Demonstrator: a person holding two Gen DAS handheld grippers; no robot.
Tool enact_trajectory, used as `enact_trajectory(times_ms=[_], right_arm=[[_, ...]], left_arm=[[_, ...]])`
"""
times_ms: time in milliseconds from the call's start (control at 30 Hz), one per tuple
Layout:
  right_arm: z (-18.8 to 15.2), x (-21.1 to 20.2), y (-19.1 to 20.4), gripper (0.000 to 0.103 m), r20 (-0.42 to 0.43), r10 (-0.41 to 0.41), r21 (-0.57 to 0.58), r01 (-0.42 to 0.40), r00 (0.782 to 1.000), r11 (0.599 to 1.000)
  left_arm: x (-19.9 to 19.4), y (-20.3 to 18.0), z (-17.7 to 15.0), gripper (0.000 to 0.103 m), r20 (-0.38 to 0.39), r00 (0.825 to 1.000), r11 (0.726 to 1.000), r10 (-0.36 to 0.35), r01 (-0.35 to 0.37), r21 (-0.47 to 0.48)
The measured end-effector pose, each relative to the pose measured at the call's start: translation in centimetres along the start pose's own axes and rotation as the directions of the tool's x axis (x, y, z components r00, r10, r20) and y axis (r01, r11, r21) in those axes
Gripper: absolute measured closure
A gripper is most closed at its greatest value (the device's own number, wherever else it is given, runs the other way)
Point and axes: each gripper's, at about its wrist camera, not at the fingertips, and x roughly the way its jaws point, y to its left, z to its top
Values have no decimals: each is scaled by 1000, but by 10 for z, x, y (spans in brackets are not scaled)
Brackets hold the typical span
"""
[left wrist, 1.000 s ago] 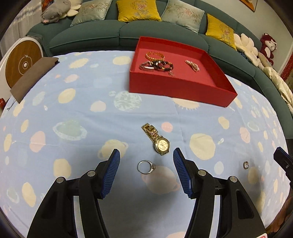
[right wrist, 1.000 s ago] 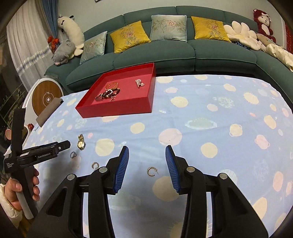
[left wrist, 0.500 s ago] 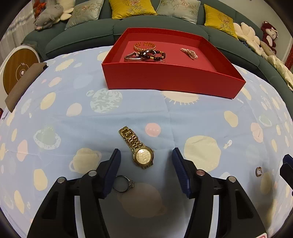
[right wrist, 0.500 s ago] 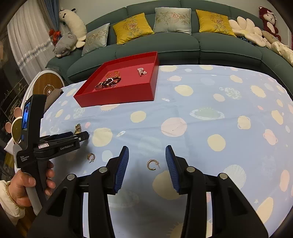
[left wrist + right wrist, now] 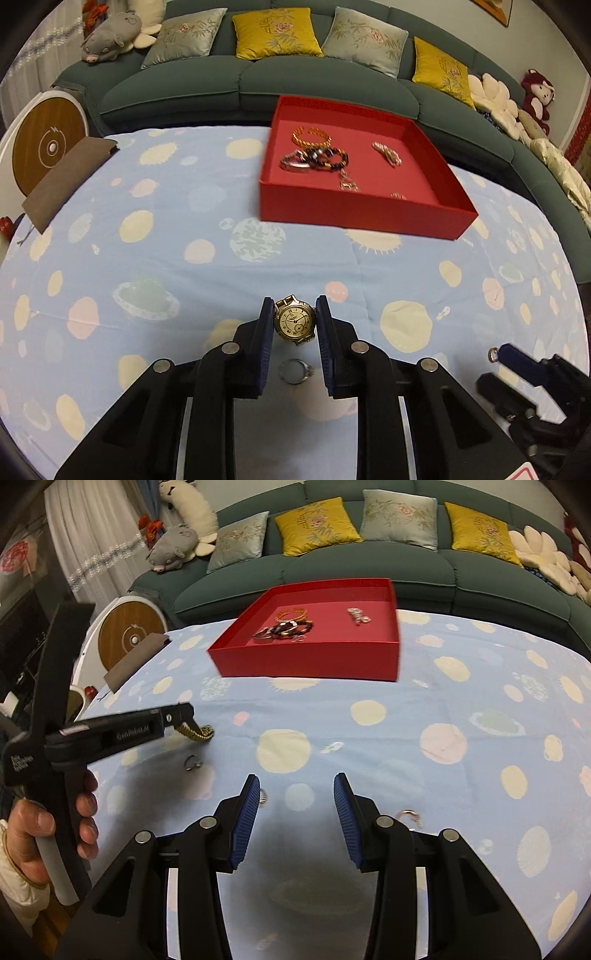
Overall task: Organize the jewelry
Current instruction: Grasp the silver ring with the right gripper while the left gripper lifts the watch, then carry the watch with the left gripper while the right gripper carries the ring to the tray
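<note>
Tray (image 5: 354,218): red, on the far cloth, bracelets inside. Your left gripper (image 5: 294,322): jaws just closed on the watch (image 5: 295,320), lifted well short of the tray. Your right gripper (image 5: 296,808): half open, empty. Ring (image 5: 293,371): on the cloth beneath the watch.

So the table (image 5: 147,206) has a light blue cloth with pastel planets and dots all over it. A red tray (image 5: 362,218) sits toward the far edge, nearest the sofa. A brown flat folder thing (image 5: 62,177) lies at the far left corner, partly hanging over the edge. Near the front edge there's a silver ring (image 5: 294,370) flat on the cloth. More to the right along that front edge: a small ring (image 5: 263,796), partly hidden, and a gold hoop earring (image 5: 409,816). Another tiny ring (image 5: 492,353) shows at the right side.
</note>
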Motion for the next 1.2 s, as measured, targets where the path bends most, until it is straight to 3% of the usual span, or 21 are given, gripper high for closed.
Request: enact_trajectory(times_ms=[200,400,600,833,1200], right_arm=[[0,36,68,63,-42,89,-151,-94,995,984],[2,76,106,63,-86,86,-217,-103,993,971],[6,97,102,65,-106,50,-217,-72,993,973],[6,100,100,82,-87,17,-237,-37,996,971],[14,83,96,82,-48,19,-215,-28,999,976]], left_arm=[[-31,37,8,83,49,999,998,-1,4,-63],[-39,58,8,83,54,999,996,-5,10,-90],[-44,74,7,83,67,998,996,18,-12,-88],[-43,88,8,83,59,998,993,15,-8,-114],[-46,76,13,83,62,998,995,-7,13,-99]])
